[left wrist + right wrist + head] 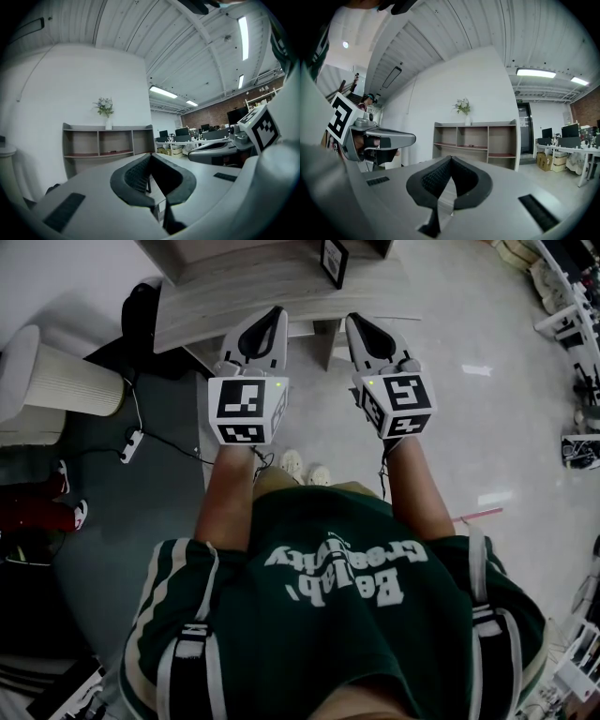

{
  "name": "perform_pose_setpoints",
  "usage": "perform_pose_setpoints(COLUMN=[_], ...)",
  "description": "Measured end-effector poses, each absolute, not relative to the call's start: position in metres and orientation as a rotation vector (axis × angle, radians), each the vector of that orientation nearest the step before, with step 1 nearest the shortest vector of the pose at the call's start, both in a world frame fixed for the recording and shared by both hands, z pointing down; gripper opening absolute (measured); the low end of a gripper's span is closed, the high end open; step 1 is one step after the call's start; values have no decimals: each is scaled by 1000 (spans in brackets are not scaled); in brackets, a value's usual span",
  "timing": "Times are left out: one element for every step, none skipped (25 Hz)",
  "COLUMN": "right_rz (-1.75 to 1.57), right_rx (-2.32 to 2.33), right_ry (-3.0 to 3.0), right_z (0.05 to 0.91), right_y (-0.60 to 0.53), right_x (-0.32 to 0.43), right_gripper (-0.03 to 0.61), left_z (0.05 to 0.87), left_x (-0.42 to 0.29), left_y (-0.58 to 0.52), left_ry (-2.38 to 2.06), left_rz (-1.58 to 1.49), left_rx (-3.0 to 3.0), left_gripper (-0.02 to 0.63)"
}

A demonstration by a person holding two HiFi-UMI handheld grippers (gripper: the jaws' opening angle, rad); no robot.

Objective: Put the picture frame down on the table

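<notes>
The picture frame (334,259), dark-edged with a pale centre, sits on the far part of the grey desk (234,298), at the top edge of the head view. From this steep angle it cannot be told whether the frame stands propped or lies flat. Neither tool holds it. Nearer, the left tongs (277,311) and the right tongs (354,321) are held side by side, pointing at the desk's near edge and apart from the frame. Each pair is pressed together at the tips with nothing between the ribbed pads, as both gripper views confirm. A person in a green shirt (337,615) stands behind them, arms stretched forward. Left of the desk are a ribbed white cylinder (56,381) and a cable (159,439) trailing over the floor. Beyond, the gripper views take in a shelf unit (105,143) against the wall, topped by a vase of flowers (104,108). The scene fits either a frame already set down with the tongs drawn clear, or a frame on the desk waiting to be handled. The pictures do not settle which, so no next move can be named. Both tongs are empty and free.
</notes>
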State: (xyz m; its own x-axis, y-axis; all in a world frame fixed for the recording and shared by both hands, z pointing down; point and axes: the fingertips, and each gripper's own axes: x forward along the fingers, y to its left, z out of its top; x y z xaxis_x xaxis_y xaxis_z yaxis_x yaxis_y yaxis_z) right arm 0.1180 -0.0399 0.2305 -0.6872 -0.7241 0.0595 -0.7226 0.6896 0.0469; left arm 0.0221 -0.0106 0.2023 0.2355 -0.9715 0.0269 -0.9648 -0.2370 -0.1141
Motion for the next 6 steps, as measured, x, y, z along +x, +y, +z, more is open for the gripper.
perform_pose_setpoints(right_rz=[-34, -38, -41, -44, -48, -51], right_rx=[1207, 1204, 1202, 1199, 1197, 1195], right_ry=[-2820, -2819, -2819, -2819, -2819, -2820], right_z=[231, 231, 230, 229, 228, 227], right_y=[-38, -37, -37, -37, -37, -37], right_x=[119, 119, 119, 119, 118, 118], right_gripper=[34, 34, 34, 34, 34, 34], left_z=[203, 202, 201, 200, 198, 196], left_x=[24, 24, 24, 24, 24, 24], left_y=[-9, -9, -9, -10, -10, -11], left_ry=[1892, 1893, 1893, 1894, 1894, 1893], left_rz=[-141, -139, -136, -134, -131, -129], left_rx=[-2411, -2410, -2409, -2408, -2408, -2408], left_gripper=[18, 18, 18, 18, 18, 18])
